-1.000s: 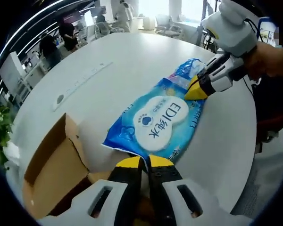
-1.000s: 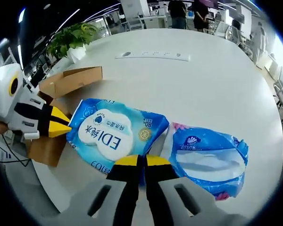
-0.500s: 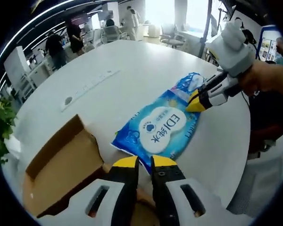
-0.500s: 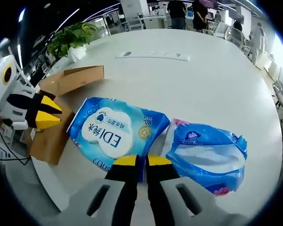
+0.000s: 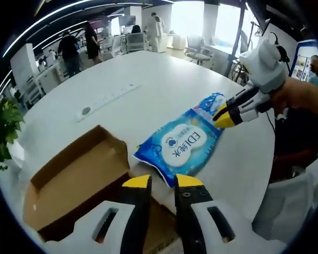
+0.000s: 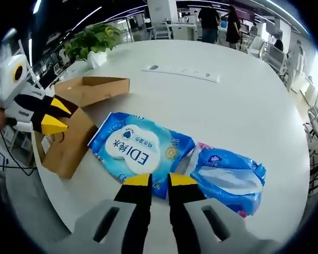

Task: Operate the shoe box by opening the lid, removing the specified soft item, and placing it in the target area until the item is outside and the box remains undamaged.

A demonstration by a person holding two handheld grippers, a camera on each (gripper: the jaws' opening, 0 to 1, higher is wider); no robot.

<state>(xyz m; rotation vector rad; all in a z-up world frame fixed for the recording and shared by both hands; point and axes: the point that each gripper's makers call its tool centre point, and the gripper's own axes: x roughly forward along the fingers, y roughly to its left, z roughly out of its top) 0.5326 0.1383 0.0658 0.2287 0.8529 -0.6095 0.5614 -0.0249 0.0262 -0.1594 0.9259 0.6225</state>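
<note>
Wipes pack [image 6: 139,153] lies mid-frame on the worktop [image 6: 244,106], beside the open shoe box [image 6: 77,127]. Both grippers' fingers stand parted, empty: left gripper [image 5: 162,181], right gripper [image 6: 154,180].

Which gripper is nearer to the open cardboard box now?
Left. The left gripper hangs over the cardboard box; the right gripper is past the wet wipes pack, far from the box.

Wet-wipe pack [image 6: 139,153]: large dark-blue lettering "EDI" on its white cloud-shaped panel, followed by Chinese characters; "80" printed near its right end. Second blue pack [image 6: 229,176]: a small logo, wording too small to read
</note>
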